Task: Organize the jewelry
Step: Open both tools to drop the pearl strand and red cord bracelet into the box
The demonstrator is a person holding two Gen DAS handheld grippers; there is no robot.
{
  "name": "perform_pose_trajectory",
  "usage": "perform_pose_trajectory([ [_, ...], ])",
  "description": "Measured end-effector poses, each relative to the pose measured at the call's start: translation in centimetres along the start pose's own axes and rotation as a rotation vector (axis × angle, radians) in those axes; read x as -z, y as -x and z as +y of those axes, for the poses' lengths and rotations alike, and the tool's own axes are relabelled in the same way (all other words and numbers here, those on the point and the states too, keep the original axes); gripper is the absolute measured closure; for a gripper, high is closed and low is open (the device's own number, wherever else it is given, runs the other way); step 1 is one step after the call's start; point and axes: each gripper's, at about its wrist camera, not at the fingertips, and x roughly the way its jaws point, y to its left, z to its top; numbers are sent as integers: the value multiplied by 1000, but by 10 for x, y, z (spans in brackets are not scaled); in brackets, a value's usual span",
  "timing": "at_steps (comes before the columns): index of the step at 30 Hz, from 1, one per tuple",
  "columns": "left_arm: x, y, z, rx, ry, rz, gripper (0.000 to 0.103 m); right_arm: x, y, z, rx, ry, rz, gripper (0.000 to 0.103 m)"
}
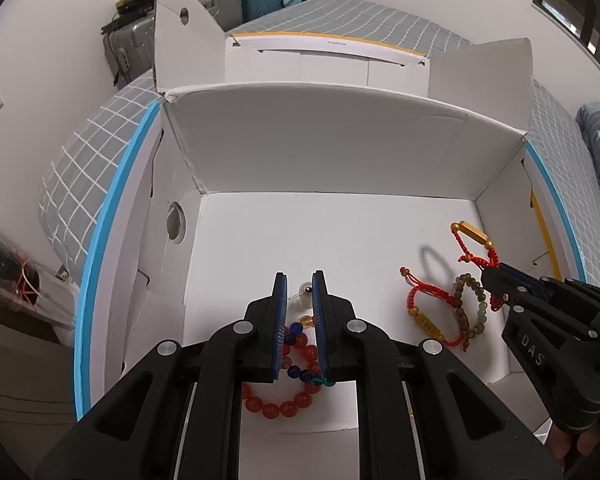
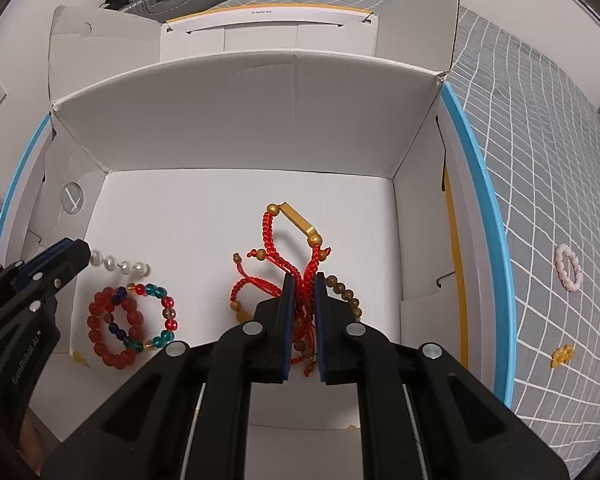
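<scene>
Box (image 2: 240, 120): white cardboard, flaps raised, resting on checked grey bedding (image 2: 540, 160).
Right gripper (image 2: 303, 284): fingers pinching red cord bracelet (image 2: 296, 236) with gold bar, lifted over box floor.
Left gripper (image 1: 300, 285): fingers narrowly apart; whether they grip pearl strand (image 2: 120, 266) cannot be told.
Beaded bracelets (image 2: 132, 320): red and multicoloured, overlapping, box floor, left.
Pink ring (image 2: 568, 267): on bedding, outside box.

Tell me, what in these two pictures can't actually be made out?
- Pearl strand: its left end is hidden behind the left gripper in the right wrist view; whether it is gripped is unclear.
- Red cord bracelet: its lower part is hidden between the right gripper fingers.
- Yellow trinket on the bedspread: too small to identify.
- Box lid print: too small to read.
</scene>
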Motion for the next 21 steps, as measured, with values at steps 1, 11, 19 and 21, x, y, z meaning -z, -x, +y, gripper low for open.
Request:
perform_pose_trajectory([
  [1,1,0,1,-1,0,2,91,0,0,1,2,4,4,94],
  [11,-1,-3,3,-7,5,16,89,-2,-3,1,-14,11,17,91],
  [19,-3,13,6,-3,26,-23,58,-1,8,4,-14,22,-26,66],
  [21,-5,21,8,-11,27,-47,48,-1,16,6,-10,30,-61,52],
])
